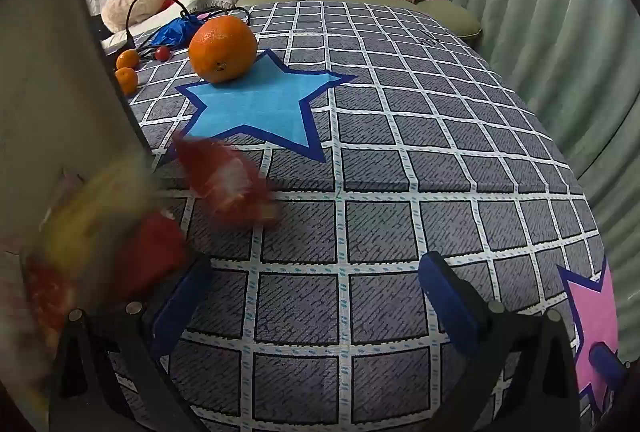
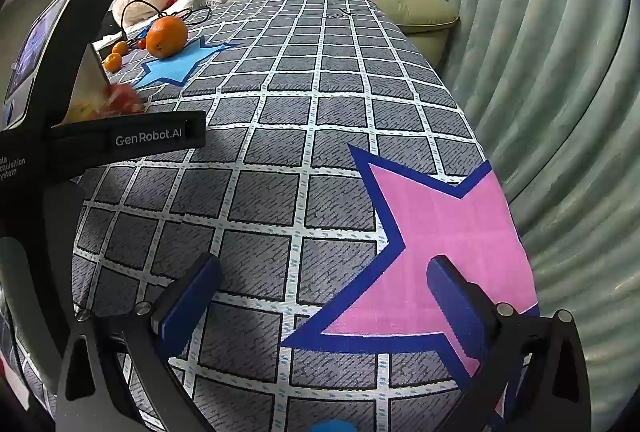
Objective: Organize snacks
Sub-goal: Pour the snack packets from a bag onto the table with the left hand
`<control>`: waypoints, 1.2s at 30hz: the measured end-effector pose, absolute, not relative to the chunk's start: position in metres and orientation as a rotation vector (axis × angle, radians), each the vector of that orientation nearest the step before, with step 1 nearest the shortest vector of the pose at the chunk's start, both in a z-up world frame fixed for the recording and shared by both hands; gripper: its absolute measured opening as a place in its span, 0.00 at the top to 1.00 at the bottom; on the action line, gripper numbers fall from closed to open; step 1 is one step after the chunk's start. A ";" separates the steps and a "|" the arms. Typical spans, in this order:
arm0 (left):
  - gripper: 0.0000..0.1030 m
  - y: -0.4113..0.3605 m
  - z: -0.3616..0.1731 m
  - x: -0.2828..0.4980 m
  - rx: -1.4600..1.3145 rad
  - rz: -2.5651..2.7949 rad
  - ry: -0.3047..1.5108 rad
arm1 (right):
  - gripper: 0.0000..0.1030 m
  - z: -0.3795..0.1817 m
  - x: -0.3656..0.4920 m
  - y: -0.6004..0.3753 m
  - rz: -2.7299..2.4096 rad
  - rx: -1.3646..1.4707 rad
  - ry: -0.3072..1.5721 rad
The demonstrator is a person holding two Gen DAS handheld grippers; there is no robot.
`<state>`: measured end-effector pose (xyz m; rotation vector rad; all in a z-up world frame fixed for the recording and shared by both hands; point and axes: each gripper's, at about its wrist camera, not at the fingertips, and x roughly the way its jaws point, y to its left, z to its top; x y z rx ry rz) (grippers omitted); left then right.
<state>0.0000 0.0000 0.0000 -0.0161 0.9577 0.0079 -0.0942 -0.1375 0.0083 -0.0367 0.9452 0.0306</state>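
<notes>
Two red crinkly snack packets point(image 1: 228, 179) were seen blurred at the table's left edge, beside the blue star point(image 1: 256, 107) | one dimpled round orange point(image 1: 223, 49) rested on that star | left gripper point(image 1: 316, 296) and right gripper point(image 2: 328, 296) were held apart, empty, above the checked woven cloth point(image 1: 400, 167)

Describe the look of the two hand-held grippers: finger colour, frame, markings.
Both match: the left hand-held gripper and right hand-held gripper have flat blue finger pads on black angular frames with silver round fasteners. The left one's black body, seen from the right wrist, carries white "GenRobot.AI" lettering. No cables or sleeves visible.
</notes>
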 end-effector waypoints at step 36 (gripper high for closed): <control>0.00 -0.005 -0.001 0.000 -0.015 0.008 0.957 | 0.00 0.008 -0.095 -0.138 0.030 -0.037 0.944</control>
